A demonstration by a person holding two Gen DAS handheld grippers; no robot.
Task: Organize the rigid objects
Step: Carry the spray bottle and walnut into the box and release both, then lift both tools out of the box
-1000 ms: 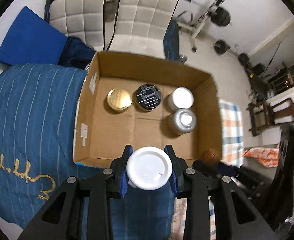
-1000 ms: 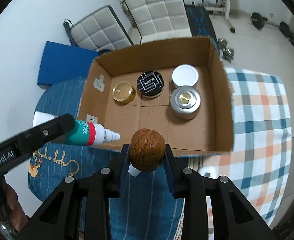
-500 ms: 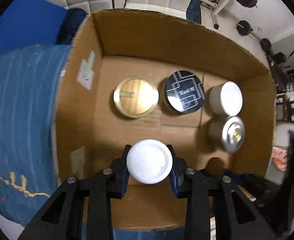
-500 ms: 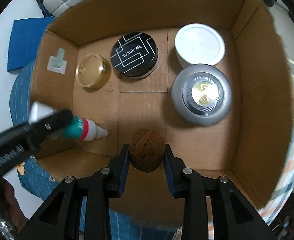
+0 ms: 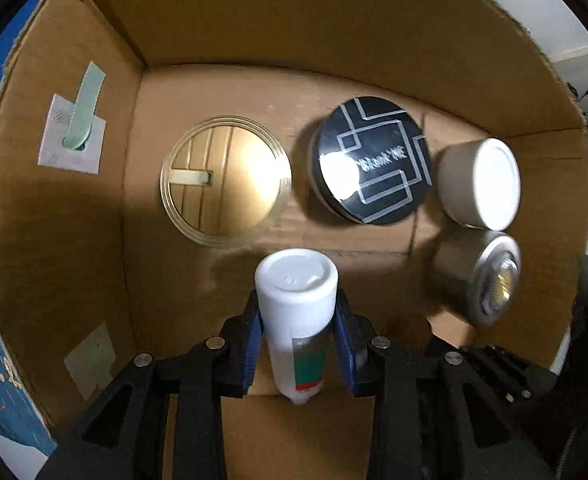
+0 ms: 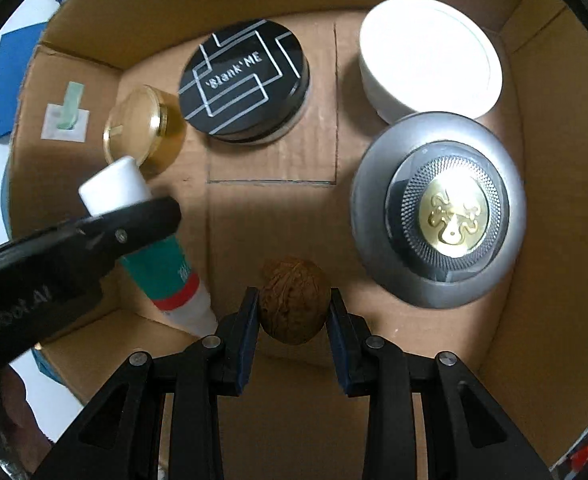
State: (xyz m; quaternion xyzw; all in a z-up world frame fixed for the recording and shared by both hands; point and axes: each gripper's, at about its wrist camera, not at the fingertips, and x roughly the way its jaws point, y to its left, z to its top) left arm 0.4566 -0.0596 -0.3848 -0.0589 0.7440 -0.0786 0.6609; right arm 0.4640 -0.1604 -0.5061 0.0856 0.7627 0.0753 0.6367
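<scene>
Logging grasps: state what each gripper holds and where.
Left gripper clamps the white bottle around its body, base forward. Right gripper pinches the walnut across its sides.

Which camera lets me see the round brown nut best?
The right wrist view. There the walnut sits in plain sight, pinched between the right gripper fingers, low inside the cardboard box. The left wrist view does not show it; it shows the bottle held in the left gripper.
</scene>
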